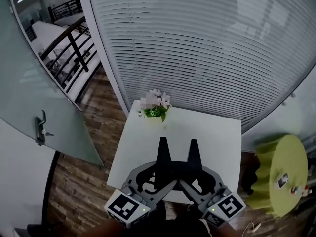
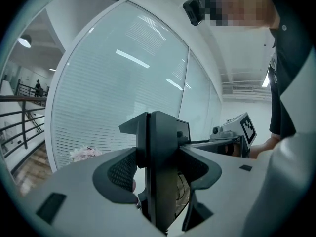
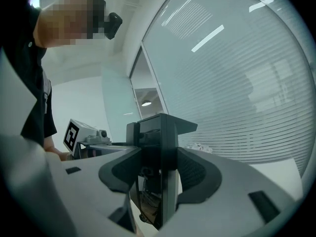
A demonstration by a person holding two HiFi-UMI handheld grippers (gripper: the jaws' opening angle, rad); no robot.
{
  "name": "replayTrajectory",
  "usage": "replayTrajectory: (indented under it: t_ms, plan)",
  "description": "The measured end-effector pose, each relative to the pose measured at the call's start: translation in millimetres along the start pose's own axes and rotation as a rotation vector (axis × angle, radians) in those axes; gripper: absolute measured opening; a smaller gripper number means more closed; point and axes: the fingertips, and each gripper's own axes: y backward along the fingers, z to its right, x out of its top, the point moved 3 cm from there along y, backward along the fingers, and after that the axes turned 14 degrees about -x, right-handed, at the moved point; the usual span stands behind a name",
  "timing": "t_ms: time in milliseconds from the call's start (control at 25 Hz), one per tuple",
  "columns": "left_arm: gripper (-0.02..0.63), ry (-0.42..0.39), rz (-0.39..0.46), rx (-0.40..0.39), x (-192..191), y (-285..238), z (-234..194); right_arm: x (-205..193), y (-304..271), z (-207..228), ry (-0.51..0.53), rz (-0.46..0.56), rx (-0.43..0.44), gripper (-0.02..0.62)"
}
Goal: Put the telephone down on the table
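The top of the white table (image 1: 212, 132) is bare across its middle and right side, so approach from above is open there. One obstacle stands on it: a flower pot (image 1: 156, 108) at the far left corner. A wall of blinds (image 1: 207, 43) rises close behind the far edge and blocks travel beyond it. The left gripper (image 1: 162, 143) and right gripper (image 1: 193, 144) hover just beside each other over the near edge, with a narrow gap between them. A green side table (image 1: 281, 172) stands near the right side; the passage between appears clear, though lens distortion makes this uncertain. The wood floor (image 1: 94, 147) on the left is open.
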Motion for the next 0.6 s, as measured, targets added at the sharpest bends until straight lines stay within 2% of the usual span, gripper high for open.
replayTrajectory:
  t_ms: [160, 320, 600]
  plan:
    - [0.273, 0.052, -0.051, -0.094, -17, -13, -12, -9, -6, 8, -0.069, 0.003, -0.076, 0.238]
    - [0.273, 0.088, -0.115, -0.151, -39, -32, -22, -39, -5, 31, -0.087, -0.087, -0.156, 0.238]
    - [0.273, 0.183, -0.187, -0.173, -90, -77, -37, -87, -11, 82, -0.170, -0.182, -0.192, 0.238]
